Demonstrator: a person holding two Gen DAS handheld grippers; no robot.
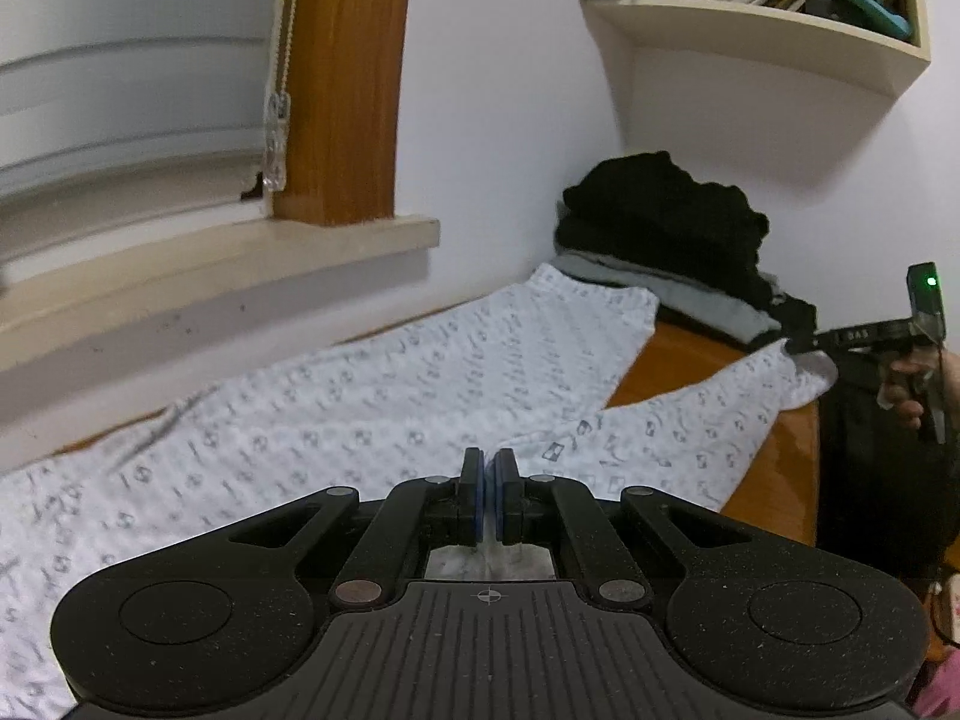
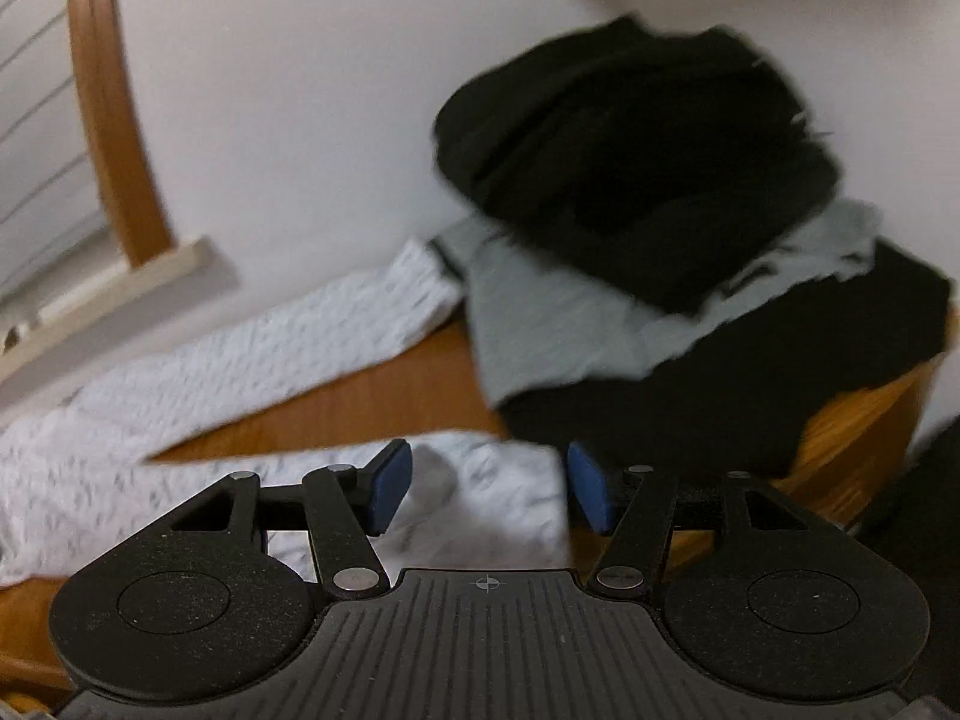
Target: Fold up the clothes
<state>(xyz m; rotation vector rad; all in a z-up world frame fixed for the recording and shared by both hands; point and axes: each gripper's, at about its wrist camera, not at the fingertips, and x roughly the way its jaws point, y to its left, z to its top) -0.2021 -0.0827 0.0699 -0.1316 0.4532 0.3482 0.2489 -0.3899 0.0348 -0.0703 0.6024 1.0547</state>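
Observation:
White patterned trousers (image 1: 372,384) lie spread on a wooden table (image 1: 678,354), both legs reaching toward the far right. My left gripper (image 1: 489,474) is shut on the trousers' fabric near the crotch. My right gripper (image 2: 489,483) is open, its blue pads (image 2: 390,480) on either side of the end of the near leg (image 2: 498,492). In the left wrist view the right gripper (image 1: 798,345) shows at the cuff of that leg (image 1: 720,408).
A pile of black and grey clothes (image 1: 666,234) sits at the table's far end against the wall; it also shows in the right wrist view (image 2: 648,192). A window sill (image 1: 228,264) runs along the left. A bookshelf (image 1: 762,30) hangs above.

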